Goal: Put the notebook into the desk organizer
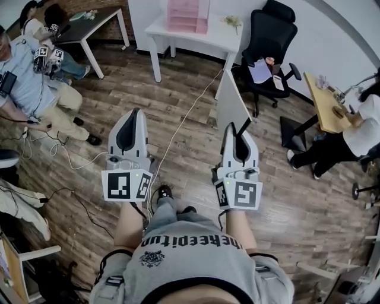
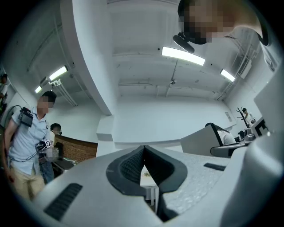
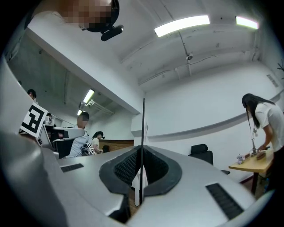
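My right gripper is shut on a thin white notebook, which stands upright from the jaws. In the right gripper view the notebook shows edge-on as a dark line rising from the closed pads of that gripper. My left gripper is held level beside it, shut and holding nothing; its pads meet at the tip. A pink desk organizer stands on a white table some way ahead across the wooden floor.
A black office chair stands right of the white table. A seated person is at the left and another person leans at a wooden desk on the right. Cables trail over the floor.
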The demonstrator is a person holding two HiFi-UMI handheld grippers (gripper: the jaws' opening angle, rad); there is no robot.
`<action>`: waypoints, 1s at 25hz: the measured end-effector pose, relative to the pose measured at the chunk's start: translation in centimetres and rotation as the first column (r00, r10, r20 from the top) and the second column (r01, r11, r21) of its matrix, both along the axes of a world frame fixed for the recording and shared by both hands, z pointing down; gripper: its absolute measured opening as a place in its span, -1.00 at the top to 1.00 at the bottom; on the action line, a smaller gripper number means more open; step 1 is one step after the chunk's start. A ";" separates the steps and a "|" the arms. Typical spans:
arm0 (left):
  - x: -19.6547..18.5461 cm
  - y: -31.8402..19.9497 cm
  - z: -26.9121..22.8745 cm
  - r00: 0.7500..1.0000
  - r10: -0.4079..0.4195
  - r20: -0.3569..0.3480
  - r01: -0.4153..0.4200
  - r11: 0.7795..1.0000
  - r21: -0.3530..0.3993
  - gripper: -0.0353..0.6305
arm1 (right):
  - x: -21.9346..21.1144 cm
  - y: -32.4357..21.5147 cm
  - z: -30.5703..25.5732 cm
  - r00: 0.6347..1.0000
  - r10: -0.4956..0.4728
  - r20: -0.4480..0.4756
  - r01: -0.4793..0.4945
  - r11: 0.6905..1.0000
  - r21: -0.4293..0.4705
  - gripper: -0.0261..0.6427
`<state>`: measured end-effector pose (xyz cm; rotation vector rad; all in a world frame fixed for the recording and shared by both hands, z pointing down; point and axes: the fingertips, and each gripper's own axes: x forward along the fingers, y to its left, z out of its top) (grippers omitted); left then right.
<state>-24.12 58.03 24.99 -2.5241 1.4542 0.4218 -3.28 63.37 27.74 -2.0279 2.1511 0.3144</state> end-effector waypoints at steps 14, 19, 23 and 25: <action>-0.5 -1.3 -0.1 1.000 -0.012 -0.002 0.012 1.000 -0.001 0.88 | -0.2 -1.5 -0.2 0.999 -0.018 0.026 0.018 1.000 0.009 0.89; -1.2 -2.6 0.8 1.000 -0.019 -0.006 0.019 1.000 -0.005 0.88 | -0.9 -2.8 0.8 1.000 -0.023 0.014 0.024 1.000 -0.005 0.89; -1.2 -5.9 0.8 1.000 -0.006 -0.018 0.006 1.000 -0.007 0.88 | -1.2 -5.8 0.9 1.000 -0.015 -0.008 0.015 1.000 -0.018 0.89; -1.2 -8.2 0.9 1.000 0.000 -0.026 0.000 1.000 -0.004 0.88 | -1.3 -7.9 0.9 1.000 -0.012 -0.015 0.012 1.000 -0.019 0.89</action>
